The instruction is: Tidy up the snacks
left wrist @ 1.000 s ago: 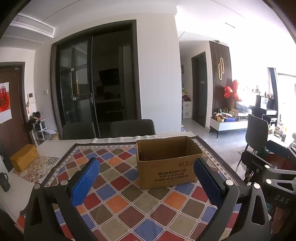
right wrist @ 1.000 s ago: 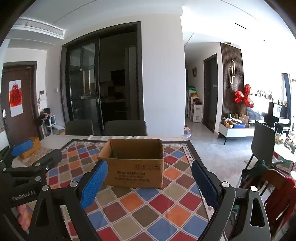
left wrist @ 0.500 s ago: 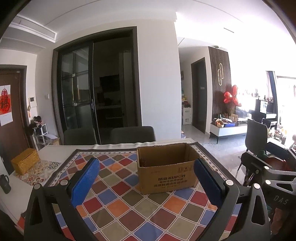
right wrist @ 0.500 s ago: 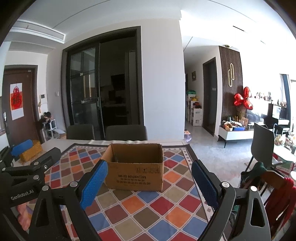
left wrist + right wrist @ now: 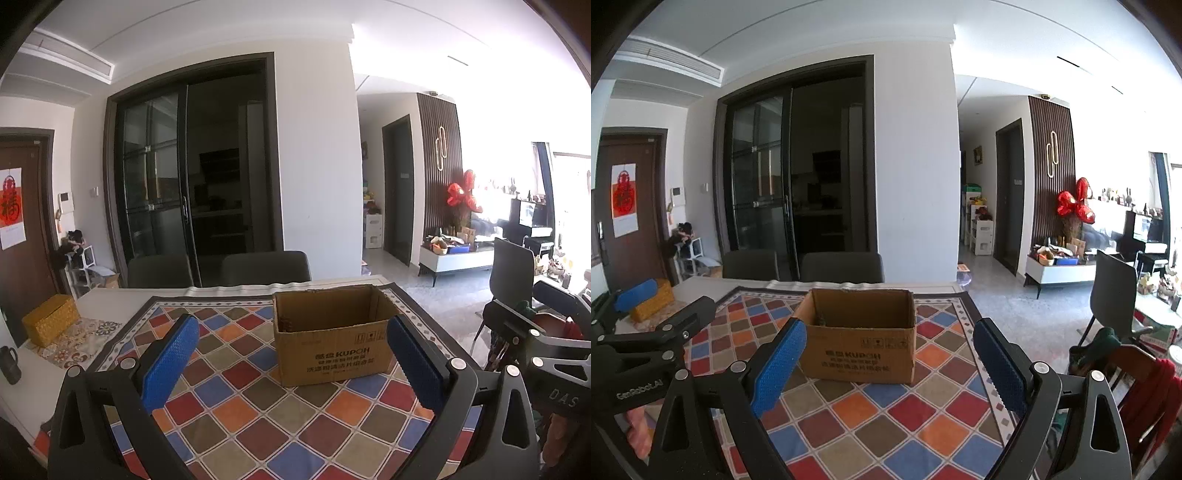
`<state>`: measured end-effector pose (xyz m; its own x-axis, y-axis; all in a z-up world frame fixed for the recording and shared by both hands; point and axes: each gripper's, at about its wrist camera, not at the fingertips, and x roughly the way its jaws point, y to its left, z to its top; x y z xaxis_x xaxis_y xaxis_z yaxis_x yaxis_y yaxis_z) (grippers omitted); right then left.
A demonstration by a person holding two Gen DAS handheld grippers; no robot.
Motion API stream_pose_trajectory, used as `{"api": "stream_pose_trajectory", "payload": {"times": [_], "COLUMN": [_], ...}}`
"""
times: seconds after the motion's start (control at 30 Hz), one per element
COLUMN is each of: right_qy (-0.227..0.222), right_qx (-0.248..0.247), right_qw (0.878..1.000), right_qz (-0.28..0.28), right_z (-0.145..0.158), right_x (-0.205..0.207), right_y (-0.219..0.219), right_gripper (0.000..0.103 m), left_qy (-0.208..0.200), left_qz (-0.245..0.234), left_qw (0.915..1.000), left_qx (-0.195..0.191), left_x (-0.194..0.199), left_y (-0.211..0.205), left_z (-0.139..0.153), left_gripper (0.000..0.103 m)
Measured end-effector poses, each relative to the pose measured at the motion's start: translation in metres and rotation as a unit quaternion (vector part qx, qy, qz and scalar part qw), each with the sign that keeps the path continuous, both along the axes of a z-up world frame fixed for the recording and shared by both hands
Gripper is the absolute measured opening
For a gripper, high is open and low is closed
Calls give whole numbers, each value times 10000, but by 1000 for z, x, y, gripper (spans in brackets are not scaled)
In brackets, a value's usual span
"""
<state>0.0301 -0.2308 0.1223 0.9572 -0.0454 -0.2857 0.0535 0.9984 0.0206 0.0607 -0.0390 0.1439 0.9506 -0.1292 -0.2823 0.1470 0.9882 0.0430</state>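
Observation:
An open brown cardboard box (image 5: 332, 343) stands upright on the checkered tablecloth (image 5: 236, 406); it also shows in the right wrist view (image 5: 858, 347). Its inside is mostly hidden and no snacks show. My left gripper (image 5: 291, 354) is open and empty, held above the cloth short of the box. My right gripper (image 5: 890, 358) is open and empty, also short of the box. The left gripper's body shows at the left of the right wrist view (image 5: 646, 343).
A yellow woven box (image 5: 50, 325) and a dark mug (image 5: 9, 365) sit at the table's left end. Two dark chairs (image 5: 266, 267) stand behind the table. Another chair (image 5: 1112, 295) and a chair with red cloth (image 5: 1145, 387) stand to the right.
Both grippers have tilted upward and drawn back a little, so the box sits lower and looks smaller in both views. Both stay open and empty.

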Motion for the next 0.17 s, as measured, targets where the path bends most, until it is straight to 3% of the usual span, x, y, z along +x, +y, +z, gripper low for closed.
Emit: {"api": "stream_pose_trajectory", "payload": {"times": [0.17], "right_qy": [11], "right_qx": [-3], "right_qw": [10000], "right_qz": [8], "right_z": [1], "right_x": [0], "right_y": [-1], "right_gripper": [93], "left_qy": [50], "left_qz": [-9], "left_qw": [10000], "left_qx": [-21], "left_x": [1], "left_y": [2], "left_z": [-2], "left_gripper": [103]}}
